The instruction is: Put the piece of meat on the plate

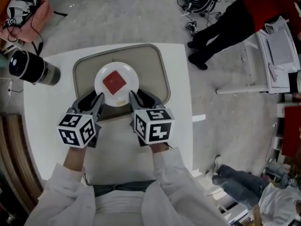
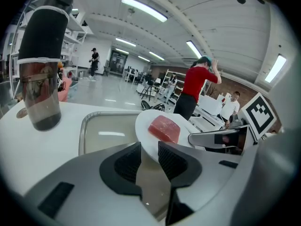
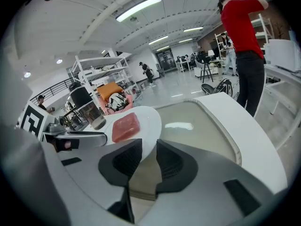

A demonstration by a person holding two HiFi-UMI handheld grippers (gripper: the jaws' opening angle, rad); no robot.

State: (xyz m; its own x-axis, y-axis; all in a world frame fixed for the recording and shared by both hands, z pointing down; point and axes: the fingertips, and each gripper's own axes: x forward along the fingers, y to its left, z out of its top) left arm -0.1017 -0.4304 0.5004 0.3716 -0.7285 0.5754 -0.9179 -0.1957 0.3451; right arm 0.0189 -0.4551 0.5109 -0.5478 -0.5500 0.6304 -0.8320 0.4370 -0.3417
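Black-capped flask (image 1: pixel 33 68): standing at the far left of the white table (image 1: pixel 51 107), well apart from the work.
Left gripper (image 1: pixel 94 100): pinching the near-left rim of the plate (image 1: pixel 101 79); in its own view the jaws are standing a narrow slit apart with the white edge running between the pads.
Beige tray (image 1: pixel 155 65): lying under the plate. Whether the plate is resting on it or being raised just clear is not something I can tell.
Piece of meat (image 1: pixel 114 82): lying flat at the plate's middle, touching neither gripper, so the goal is looking already met.
Right gripper (image 1: pixel 141 99): clamping the near-right rim in the same way, with the edge caught between its pads.
Person in red (image 1: pixel 225 22): standing at the far right, clear of the table.
Risk: both grips are sitting on the near edge only, so the far side is hanging unsupported. Any uneven lift or twist between the two hands is likely to tilt the plate and send the meat sliding off onto the tray.
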